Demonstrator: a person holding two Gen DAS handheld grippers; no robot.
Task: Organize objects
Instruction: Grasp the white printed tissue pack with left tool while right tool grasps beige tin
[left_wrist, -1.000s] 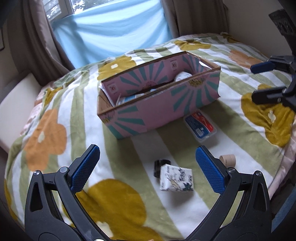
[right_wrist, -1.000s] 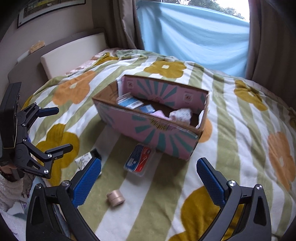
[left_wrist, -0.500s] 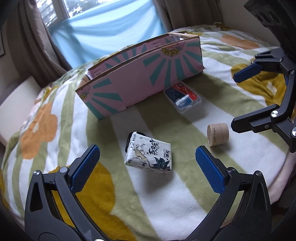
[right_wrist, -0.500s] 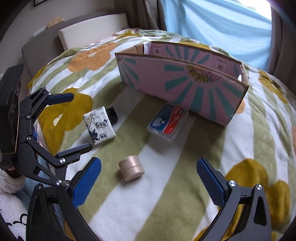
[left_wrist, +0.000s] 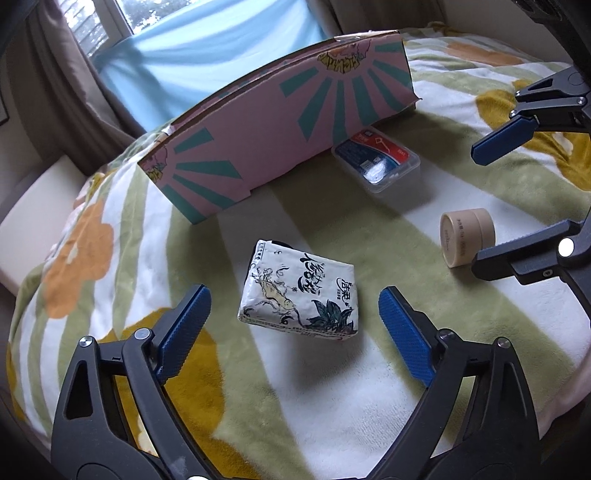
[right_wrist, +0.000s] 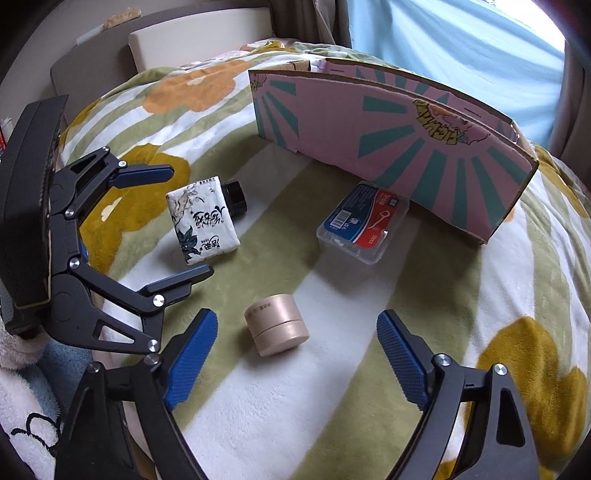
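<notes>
A bed covered by a flowered, green-striped blanket (left_wrist: 155, 229) carries everything here. At the far side stands a pink cardboard box (left_wrist: 280, 140) with teal rays, its printed wall facing the cameras. Just in front of the box, toward its right end, lies a clear plastic case (left_wrist: 376, 162) with a blue and red label, close against the box wall.

The left tool (left_wrist: 293, 317) hangs low over the near part of the blanket. Its jaws are closing, and a white tissue pack (left_wrist: 299, 295) with ink drawings sits between the blue pads (left_wrist: 184, 325) without either pad touching it. A small black cylinder (right_wrist: 235, 195) lies against the pack's far edge.

The right tool (right_wrist: 297, 354) is to the right of the left one, also closing. A short beige round tin (right_wrist: 277, 328) stands upright between its fingers, with a gap on both sides. The tin lies well apart from the tissue pack and nearer than the plastic case.
</notes>
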